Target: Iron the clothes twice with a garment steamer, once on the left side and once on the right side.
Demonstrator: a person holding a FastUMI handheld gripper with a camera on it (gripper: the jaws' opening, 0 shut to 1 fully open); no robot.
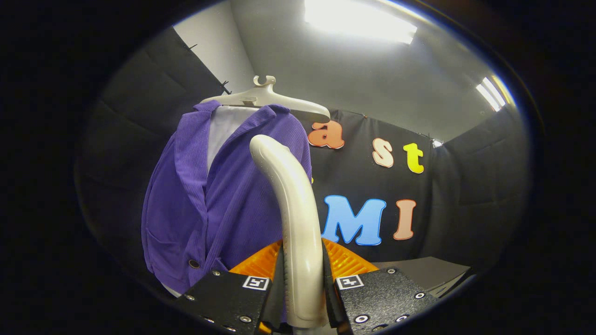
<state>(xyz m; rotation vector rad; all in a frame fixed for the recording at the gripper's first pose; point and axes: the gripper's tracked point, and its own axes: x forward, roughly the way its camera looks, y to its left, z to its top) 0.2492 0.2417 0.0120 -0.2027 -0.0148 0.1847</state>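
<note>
A purple ribbed jacket (223, 200) over a white shirt (226, 128) hangs on a pale plastic hanger (265, 95) against the booth wall. My gripper (301, 279) is shut on the steamer's cream-white curved handle (291, 200), which rises between the fingers and bends toward the jacket's right half. The handle's far end stands in front of the right lapel, near the collar; the steamer's head is hidden behind the curve. I cannot tell whether it touches the fabric.
A grey table surface (437, 272) lies to the right beyond the fingers. Black padded booth walls close in on both sides. Bright ceiling lights (358, 21) shine overhead.
</note>
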